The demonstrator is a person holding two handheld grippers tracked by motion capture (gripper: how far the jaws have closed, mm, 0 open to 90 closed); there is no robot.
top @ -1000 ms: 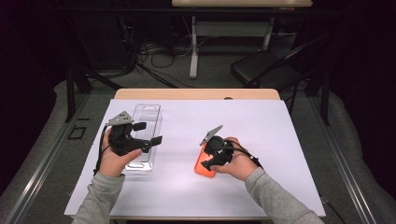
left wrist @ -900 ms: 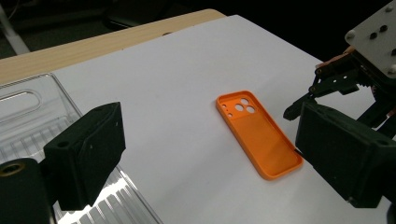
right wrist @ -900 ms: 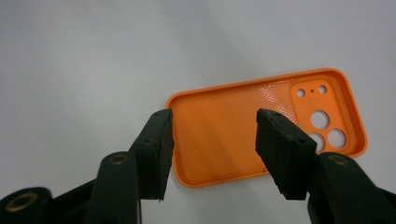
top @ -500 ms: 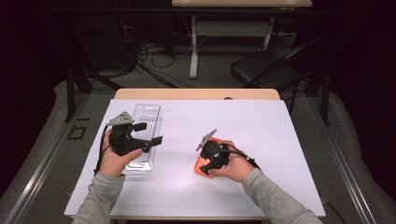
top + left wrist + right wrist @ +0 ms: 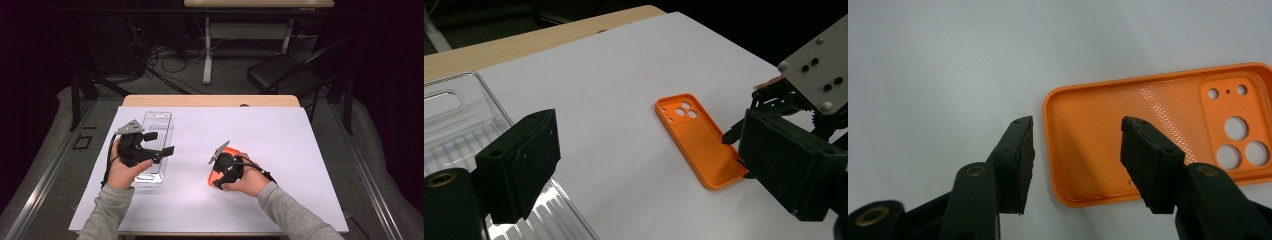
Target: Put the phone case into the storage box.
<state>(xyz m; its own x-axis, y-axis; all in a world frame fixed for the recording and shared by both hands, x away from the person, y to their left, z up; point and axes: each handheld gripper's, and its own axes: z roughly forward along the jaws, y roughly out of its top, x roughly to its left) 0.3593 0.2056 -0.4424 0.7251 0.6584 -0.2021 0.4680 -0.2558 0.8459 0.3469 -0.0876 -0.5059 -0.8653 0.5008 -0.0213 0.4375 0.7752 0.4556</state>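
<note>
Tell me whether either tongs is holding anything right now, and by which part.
Nothing is held. The right tongs stand open astride the short end edge of the orange plastic phone case; the left tongs are open.

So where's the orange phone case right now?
In the high view the orange phone case lies flat on the white table cover, right of the clear tray, under the right tool, whose open jaws straddle its end.
</note>
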